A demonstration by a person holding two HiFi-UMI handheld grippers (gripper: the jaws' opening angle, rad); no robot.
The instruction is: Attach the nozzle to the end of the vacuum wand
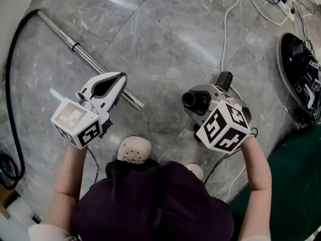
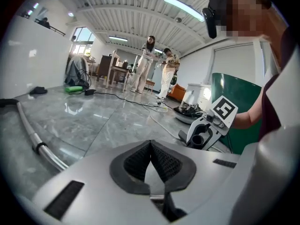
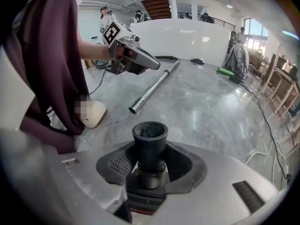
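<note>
Clamped the black nozzle (image 1: 190,99) in the right gripper (image 3: 150,170), right of centre — held the left gripper (image 1: 114,84) shut, empty, over the chrome vacuum wand (image 1: 83,54), upper left.

The left gripper (image 2: 151,149) is pressing its jaws together, empty. Left of it, the vacuum wand (image 2: 50,157) is lying on the floor (image 2: 108,121).

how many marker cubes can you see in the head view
2. One cube rides the left gripper at lower left, by the wand's end; the other cube rides the right gripper at right, which grips the nozzle. None seems hidden.
</note>
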